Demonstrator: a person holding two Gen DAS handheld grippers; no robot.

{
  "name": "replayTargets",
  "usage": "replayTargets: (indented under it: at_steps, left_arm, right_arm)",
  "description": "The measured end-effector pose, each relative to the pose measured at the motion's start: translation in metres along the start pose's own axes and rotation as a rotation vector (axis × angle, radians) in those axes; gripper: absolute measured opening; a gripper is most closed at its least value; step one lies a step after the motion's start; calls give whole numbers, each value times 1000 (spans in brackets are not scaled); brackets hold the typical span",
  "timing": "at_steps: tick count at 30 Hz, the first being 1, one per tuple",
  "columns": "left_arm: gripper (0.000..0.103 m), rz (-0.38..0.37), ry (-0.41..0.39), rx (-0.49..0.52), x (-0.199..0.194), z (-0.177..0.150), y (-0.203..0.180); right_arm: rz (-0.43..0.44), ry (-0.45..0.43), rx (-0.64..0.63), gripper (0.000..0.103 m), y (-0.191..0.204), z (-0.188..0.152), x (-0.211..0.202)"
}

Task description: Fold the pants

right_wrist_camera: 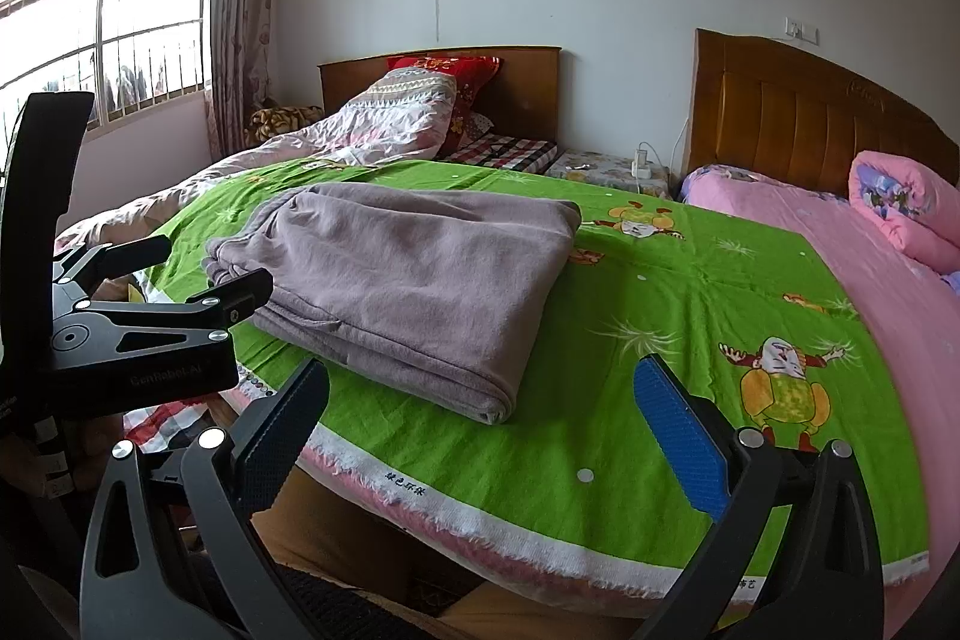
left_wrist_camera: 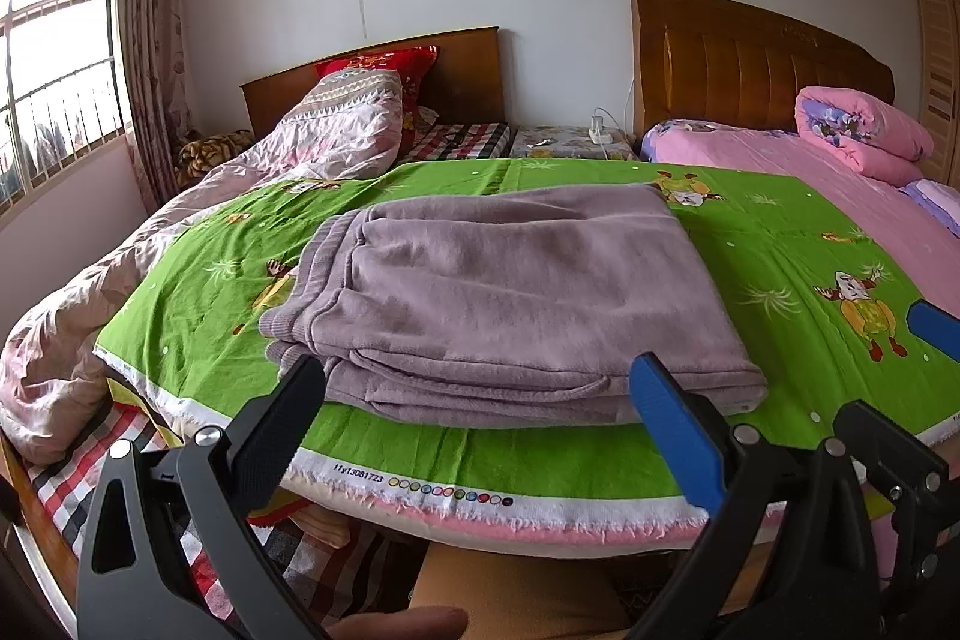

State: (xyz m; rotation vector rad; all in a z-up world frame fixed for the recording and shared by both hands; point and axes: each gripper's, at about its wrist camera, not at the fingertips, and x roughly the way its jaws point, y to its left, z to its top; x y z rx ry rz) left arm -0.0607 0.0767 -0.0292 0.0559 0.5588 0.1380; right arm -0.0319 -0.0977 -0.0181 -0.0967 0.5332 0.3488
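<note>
Mauve fleece pants [left_wrist_camera: 510, 298], folded compactly, lie on the green cartoon-print cloth [left_wrist_camera: 780, 244]; left gripper [left_wrist_camera: 480, 388] and right gripper [right_wrist_camera: 480, 400], fingers wide, hold nothing, apparently released.

The bed [left_wrist_camera: 90, 496] is carrying a green cartoon-print cloth [left_wrist_camera: 780, 244] — spread flat, its fringed white edge hanging over the near side. The folded mauve pants [left_wrist_camera: 516, 292] are lying directly on this cloth, toward its left half.
</note>
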Motion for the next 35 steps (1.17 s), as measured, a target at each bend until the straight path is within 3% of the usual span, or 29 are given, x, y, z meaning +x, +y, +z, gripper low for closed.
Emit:
replayTargets:
  at_steps: [35]
  left_arm:
    - [102,-13,10,5,3,-1,-2]
  right_arm:
    - [1,2,7,99,5,-1,-2]
